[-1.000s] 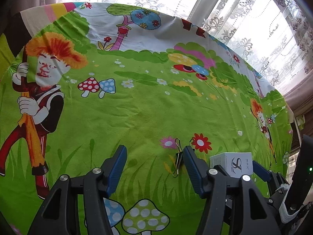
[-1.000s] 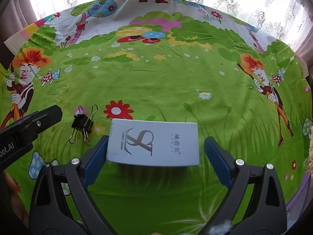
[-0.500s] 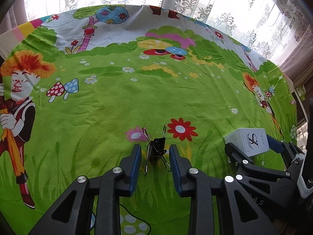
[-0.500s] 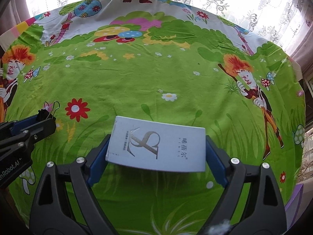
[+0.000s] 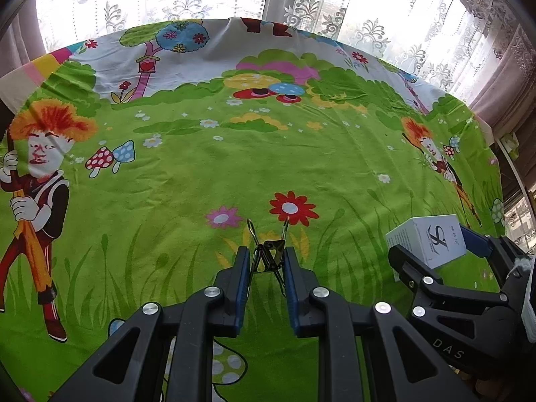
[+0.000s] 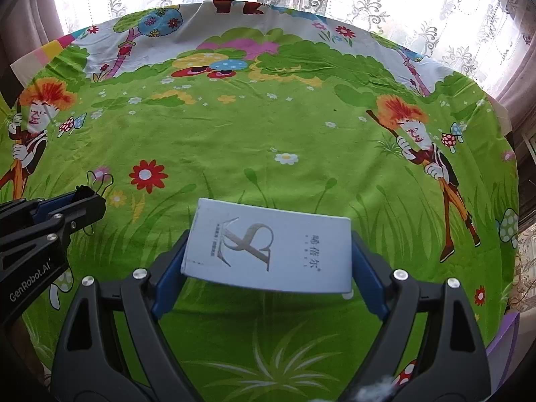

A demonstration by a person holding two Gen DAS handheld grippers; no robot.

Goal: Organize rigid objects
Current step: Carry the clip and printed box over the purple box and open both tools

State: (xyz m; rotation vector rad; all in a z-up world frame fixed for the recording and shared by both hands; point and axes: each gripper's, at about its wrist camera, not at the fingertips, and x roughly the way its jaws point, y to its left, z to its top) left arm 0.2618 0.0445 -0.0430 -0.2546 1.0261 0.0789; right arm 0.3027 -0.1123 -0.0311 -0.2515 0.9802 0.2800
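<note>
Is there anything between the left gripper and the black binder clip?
Nothing visible. The left gripper is already shut on the binder clip; its blue pads press the clip directly, with only the green cloth beneath.

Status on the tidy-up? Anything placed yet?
Nothing looks placed yet. In hand: left hand-held gripper shut on the binder clip; right hand-held gripper clamps the white box. Left: setting both down; no container or target spot is visible on the cartoon cloth.
</note>
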